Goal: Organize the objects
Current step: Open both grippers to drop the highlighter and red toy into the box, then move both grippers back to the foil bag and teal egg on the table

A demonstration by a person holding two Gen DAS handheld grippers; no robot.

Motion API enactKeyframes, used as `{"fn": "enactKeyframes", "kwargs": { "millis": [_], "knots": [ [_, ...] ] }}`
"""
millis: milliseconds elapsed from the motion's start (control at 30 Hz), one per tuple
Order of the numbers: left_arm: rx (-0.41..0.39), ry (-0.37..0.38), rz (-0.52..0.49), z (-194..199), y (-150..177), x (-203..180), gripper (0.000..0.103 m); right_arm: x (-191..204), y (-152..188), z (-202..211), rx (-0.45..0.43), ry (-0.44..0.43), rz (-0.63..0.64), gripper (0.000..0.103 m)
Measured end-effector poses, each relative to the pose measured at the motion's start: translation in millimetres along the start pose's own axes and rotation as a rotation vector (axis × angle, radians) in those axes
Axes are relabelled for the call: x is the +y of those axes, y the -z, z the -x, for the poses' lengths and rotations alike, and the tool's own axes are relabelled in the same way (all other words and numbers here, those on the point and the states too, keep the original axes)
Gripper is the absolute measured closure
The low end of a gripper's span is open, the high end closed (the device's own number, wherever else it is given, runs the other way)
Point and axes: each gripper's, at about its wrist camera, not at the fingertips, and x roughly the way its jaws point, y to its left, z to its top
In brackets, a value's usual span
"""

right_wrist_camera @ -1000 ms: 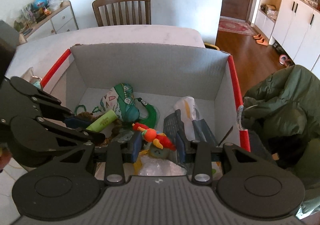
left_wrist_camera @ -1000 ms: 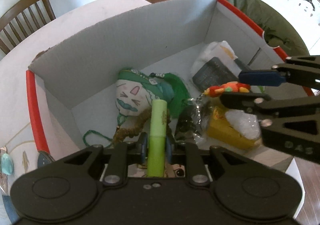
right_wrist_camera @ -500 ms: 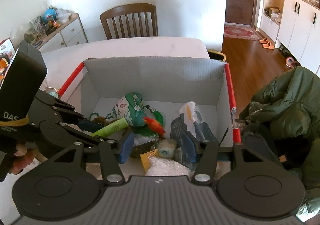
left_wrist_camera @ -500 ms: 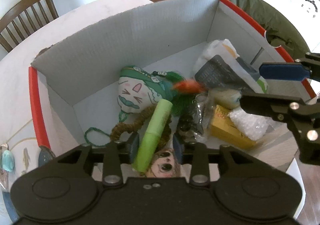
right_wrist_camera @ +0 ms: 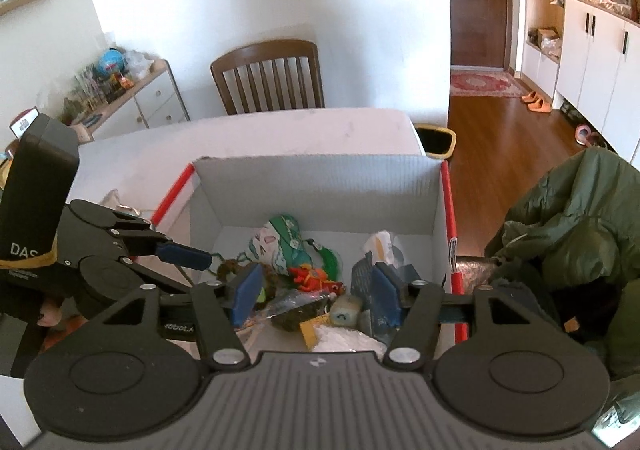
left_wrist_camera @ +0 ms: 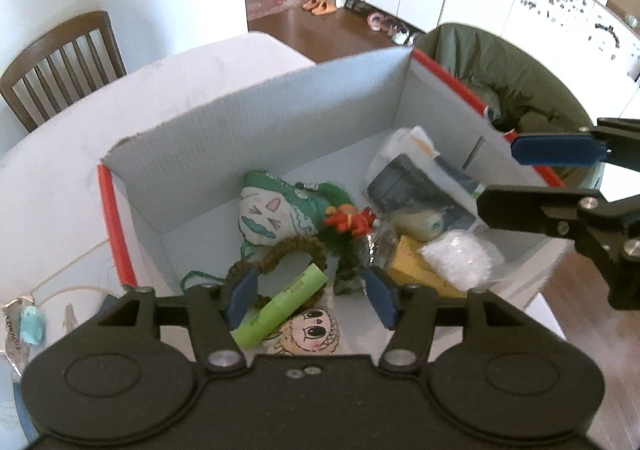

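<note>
Between your left gripper's released jaws, the green tube is lying, pointing toward two o'clock; your right gripper is hanging empty.

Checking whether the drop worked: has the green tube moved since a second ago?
Yes. The green tube has left the left gripper, now open, and lies tilted on the box floor beside the cartoon-face toy.
</note>
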Motion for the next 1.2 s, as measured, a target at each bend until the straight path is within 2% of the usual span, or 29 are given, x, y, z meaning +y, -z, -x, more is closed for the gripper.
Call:
{"fn": "enactKeyframes", "kwargs": {
  "millis": [167,400,567,700,833,1000,1200],
  "knots": [
    [-0.05,0.011,0.01,21.2,3.0,1.1,0.036,3.7,-1.5,11.2,-0.026,-0.009,-0.007,0.036],
    [-0.118,0.007,0.01,53.3,12.5,4.0,0.023,15.1,-3.3,26.1,-0.054,-0.02,-0.013,0.034],
    [-0.161,-0.002,0.023,79.4,20.9,12.2,0.018,33.0,-6.0,39.6,-0.094,-0.024,0.011,0.025],
    [-0.195,-0.009,0.034,98.3,27.7,21.3,0.011,49.3,-8.8,47.1,-0.12,-0.033,0.022,0.02],
    [-0.225,-0.015,0.045,114.4,34.6,31.4,0.004,67.7,-11.0,50.4,-0.134,-0.033,0.03,0.019],
    [-0.265,-0.022,0.062,132.2,43.1,45.7,0.001,85.9,-12.9,49.3,-0.138,-0.038,0.026,0.018],
    [-0.284,-0.068,0.071,143.9,53.4,67.8,0.001,110.8,-18.1,41.7,-0.14,-0.039,0.023,0.018]
  ]
}}
